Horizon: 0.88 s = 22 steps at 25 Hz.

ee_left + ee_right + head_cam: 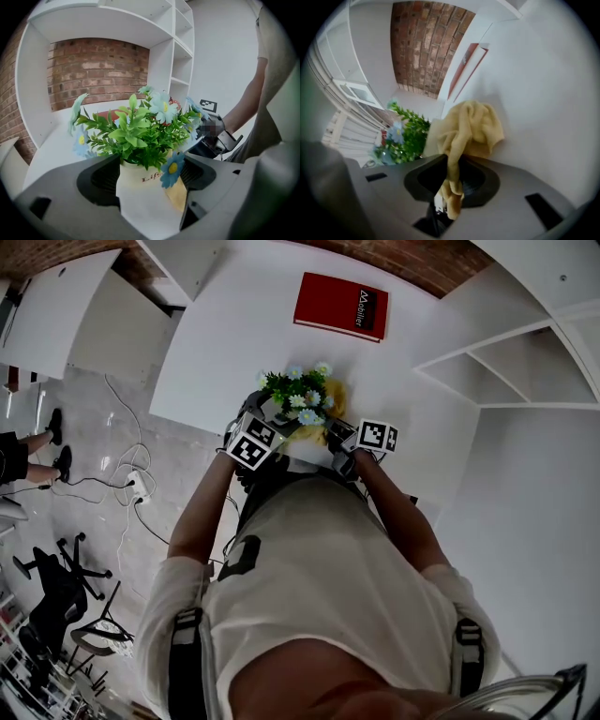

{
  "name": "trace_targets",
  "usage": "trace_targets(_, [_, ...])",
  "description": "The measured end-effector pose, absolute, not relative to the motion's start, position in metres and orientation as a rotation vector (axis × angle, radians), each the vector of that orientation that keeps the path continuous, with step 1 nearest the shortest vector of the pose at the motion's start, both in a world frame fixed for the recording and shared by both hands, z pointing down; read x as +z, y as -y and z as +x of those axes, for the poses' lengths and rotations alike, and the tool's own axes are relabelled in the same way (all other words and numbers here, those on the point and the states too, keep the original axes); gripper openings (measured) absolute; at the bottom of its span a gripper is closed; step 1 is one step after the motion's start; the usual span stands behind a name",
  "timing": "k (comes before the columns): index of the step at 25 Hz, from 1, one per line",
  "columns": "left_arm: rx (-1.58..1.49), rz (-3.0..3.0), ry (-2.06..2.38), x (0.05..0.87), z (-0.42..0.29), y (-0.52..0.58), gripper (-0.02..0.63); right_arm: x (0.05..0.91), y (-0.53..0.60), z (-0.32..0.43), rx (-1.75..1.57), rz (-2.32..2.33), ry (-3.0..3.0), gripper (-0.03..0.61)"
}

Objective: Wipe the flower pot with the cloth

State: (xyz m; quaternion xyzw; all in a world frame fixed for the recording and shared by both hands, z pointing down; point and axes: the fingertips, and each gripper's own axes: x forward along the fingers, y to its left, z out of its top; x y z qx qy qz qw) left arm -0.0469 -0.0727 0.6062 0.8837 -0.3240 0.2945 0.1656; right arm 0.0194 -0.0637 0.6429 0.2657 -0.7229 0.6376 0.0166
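At the near edge of the white desk, the flower pot sits clamped in the left tool while the yellow cloth, pinched in the right tool, touches its side, so wiping seems only partly done.

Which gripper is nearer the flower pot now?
Left: the left gripper grips the flower pot between its jaws. The right gripper is beside it, holding the cloth.

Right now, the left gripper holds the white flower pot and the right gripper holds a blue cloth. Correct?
The cloth in the right gripper is yellow, not blue; the right gripper view shows it. The left gripper does hold the white flower pot.
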Motion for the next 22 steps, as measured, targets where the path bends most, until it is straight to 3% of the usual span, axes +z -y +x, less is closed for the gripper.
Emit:
trace_targets(9, [0.888,2.512,0.850,0.602,-0.051,0.068,0.370,0.664,0.049,0.026,1.854,0.857,2.085,0.067])
trace_targets(22, [0.921,2.533,0.854,0.612,-0.041,0.067,0.370,0.583,0.080,0.030,2.182,0.840,2.370,0.072])
